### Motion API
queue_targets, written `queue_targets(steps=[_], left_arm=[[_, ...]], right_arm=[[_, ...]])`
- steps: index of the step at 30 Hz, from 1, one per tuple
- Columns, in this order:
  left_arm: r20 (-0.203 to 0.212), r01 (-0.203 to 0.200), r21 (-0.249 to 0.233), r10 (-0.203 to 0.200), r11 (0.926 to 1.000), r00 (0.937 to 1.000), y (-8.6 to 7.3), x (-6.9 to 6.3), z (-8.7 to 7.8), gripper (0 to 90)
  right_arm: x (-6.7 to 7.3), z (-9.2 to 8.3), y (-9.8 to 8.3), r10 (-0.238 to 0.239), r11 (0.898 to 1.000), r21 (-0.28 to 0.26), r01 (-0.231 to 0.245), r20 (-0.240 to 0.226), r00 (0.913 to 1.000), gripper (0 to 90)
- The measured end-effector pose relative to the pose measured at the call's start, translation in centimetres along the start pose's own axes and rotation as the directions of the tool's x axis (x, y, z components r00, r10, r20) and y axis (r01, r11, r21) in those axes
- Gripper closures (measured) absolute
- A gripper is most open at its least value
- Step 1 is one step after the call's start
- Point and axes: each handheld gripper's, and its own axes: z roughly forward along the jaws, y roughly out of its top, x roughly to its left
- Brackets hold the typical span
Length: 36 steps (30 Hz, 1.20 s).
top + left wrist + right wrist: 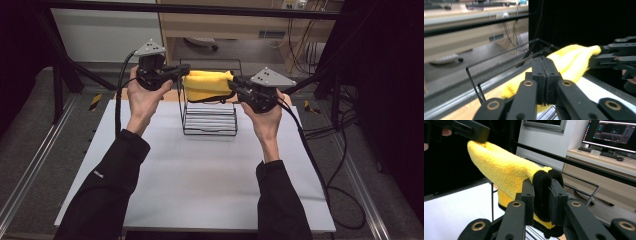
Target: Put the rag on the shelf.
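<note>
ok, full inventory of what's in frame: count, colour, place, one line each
towel: 1, yellow with a black edge, folded, held stretched between the two tools above the rack
wire rack: 1, black, far middle of the table top, under the towel
table top: 1, white, centre of the high view
monitor: 1, dark screen lit, on a desk at upper right of the right gripper view
keyboard: 1, dark, on the desk below the monitor
cables: several, black, floor right of the table
left tool: 1, black, shut on the towel's left end
right tool: 1, black, shut on the towel's black-edged right end
sleeves: 2, black, near edge
</note>
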Motion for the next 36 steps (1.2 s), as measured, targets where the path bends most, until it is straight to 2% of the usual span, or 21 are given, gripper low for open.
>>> queue_targets(steps=[2,4,8,14,16,20,23,26,29,31,33,36], left_arm=[[0.018,0.017,0.017,-0.017,0.9997,0.9997,-0.3,0.1,0.3,89.9],[0.034,0.013,0.033,-0.015,0.9994,0.9993,-0.6,0.1,0.4,89.9],[0.068,0.003,0.051,-0.007,0.9987,0.9977,-1.6,-0.1,0.4,90.0],[0.072,-0.022,0.081,0.016,0.9965,0.9973,-2.6,-0.5,0.4,90.0],[0.075,-0.018,0.080,0.012,0.9966,0.9971,-2.8,-0.6,0.4,90.0],[0.070,-0.016,0.090,0.010,0.9958,0.9975,-3.1,-0.6,0.6,90.0],[0.065,-0.022,0.097,0.016,0.9951,0.9978,-3.3,-0.6,0.9,90.0],[0.059,-0.040,0.121,0.033,0.9918,0.9977,-3.6,-0.8,1.3,90.0],[0.057,-0.046,0.126,0.039,0.9910,0.9976,-4.2,-0.9,1.6,90.0],[0.050,-0.051,0.137,0.045,0.9892,0.9977,-4.6,-0.9,1.8,90.0],[0.046,-0.059,0.144,0.052,0.9879,0.9975,-5.0,-0.9,2.0,90.0],[0.039,-0.071,0.152,0.066,0.9858,0.9971,-5.5,-1.0,2.3,90.0]], right_arm=[[0.0,0.0,0.0,-0.008,1.000,0.012,0.008,-0.007,0.9999,76.5],[0.0,-0.1,-0.1,-0.020,0.999,0.026,0.020,-0.013,0.9997,75.1],[0.1,-0.3,-0.1,-0.014,0.999,0.044,0.015,-0.024,0.9996,70.5],[0.3,-0.7,-0.1,-0.020,0.997,0.076,0.022,-0.023,0.9995,52.2],[0.4,-1.0,0.1,-0.019,0.996,0.082,0.021,-0.020,0.9996,44.8],[0.4,-1.7,0.5,0.004,0.997,0.072,-0.002,-0.031,0.9995,36.4],[0.3,-2.2,0.9,0.023,0.999,0.046,-0.021,-0.045,0.9987,35.4],[0.3,-2.2,1.3,0.022,0.998,0.052,-0.020,-0.042,0.9989,44.8],[0.4,-1.6,1.3,0.064,0.996,0.072,-0.059,-0.070,0.9955,71.3],[0.2,-0.9,1.1,0.101,0.990,0.103,-0.092,-0.091,0.9906,82.6],[0.1,-0.2,0.6,0.111,0.984,0.147,-0.099,-0.077,0.9909,89.3],[0.0,0.3,-0.2,0.130,0.977,0.177,-0.118,-0.055,0.9900,90.0]])
